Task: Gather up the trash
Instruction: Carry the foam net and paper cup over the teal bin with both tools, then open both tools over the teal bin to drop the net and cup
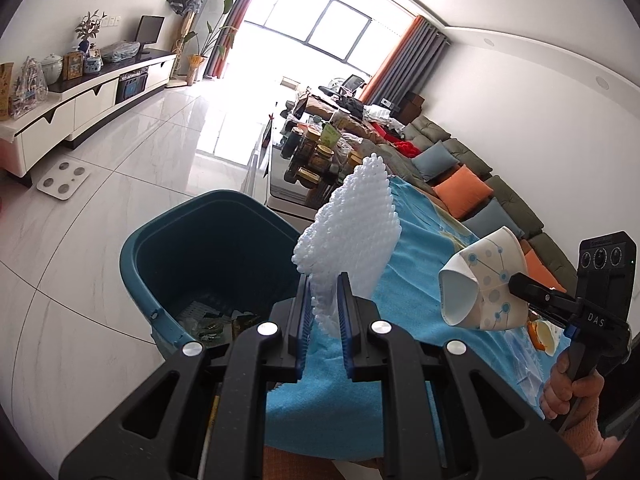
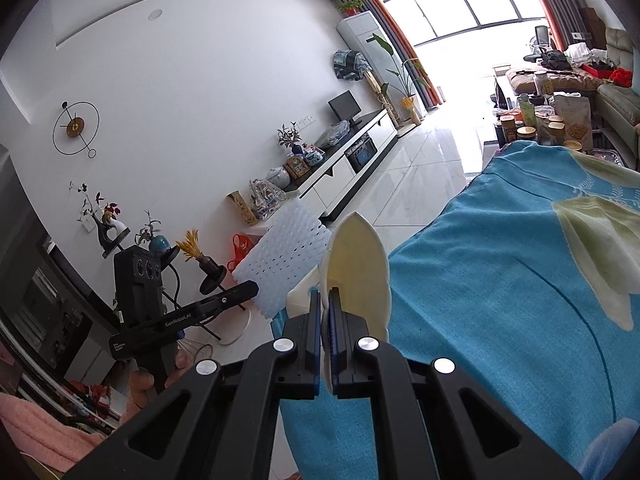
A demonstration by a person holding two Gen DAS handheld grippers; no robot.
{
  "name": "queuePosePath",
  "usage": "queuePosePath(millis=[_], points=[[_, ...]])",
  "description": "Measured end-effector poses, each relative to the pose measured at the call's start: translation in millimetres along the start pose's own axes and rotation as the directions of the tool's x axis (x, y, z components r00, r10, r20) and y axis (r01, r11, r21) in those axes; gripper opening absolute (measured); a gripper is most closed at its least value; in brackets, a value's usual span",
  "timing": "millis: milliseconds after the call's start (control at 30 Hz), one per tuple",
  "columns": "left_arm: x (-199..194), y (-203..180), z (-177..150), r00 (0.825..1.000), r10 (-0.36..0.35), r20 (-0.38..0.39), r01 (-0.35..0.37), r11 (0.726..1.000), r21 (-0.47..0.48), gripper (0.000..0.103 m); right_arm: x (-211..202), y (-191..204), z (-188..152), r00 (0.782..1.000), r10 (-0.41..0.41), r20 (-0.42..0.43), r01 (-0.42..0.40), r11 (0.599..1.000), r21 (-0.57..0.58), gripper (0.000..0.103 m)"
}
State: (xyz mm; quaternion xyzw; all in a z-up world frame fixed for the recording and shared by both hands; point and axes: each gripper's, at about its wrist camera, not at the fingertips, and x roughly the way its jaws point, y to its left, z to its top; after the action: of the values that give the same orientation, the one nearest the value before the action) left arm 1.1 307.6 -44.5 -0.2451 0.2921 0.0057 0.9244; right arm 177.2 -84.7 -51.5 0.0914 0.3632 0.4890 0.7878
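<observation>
1. I see a desk covered by a turquoise cloth with a pale leaf print, in a living room with a glossy white tiled floor, a white TV cabinet along one wall and a sofa with cushions along the other.
2. 1 teal bin stands on the floor just beside the desk edge; some scraps lie at its bottom, too small for me to name.
3. My left tool is clamped on 1 white foam net sleeve, held upright in the air next to the bin's rim.
4. My right tool is pinched tight on 1 crushed paper cup, white with blue dots, held above the cloth.
5. 2 tools, 2 pieces of trash, 1 each.
</observation>
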Motion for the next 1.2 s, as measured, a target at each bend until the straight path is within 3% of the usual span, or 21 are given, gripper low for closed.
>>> queuePosePath(millis=[567, 1200], points=[[1, 25, -9, 0.997, 0.073, -0.008, -0.073, 0.995, -0.068, 0.014, 49, 14, 23, 0.997, 0.027, -0.066, -0.029, 0.999, -0.027, 0.003], [27, 37, -8, 0.989, 0.143, -0.045, -0.147, 0.984, -0.103, 0.014, 97, 12, 34, 0.993, 0.014, -0.120, -0.016, 1.000, -0.009, 0.003]])
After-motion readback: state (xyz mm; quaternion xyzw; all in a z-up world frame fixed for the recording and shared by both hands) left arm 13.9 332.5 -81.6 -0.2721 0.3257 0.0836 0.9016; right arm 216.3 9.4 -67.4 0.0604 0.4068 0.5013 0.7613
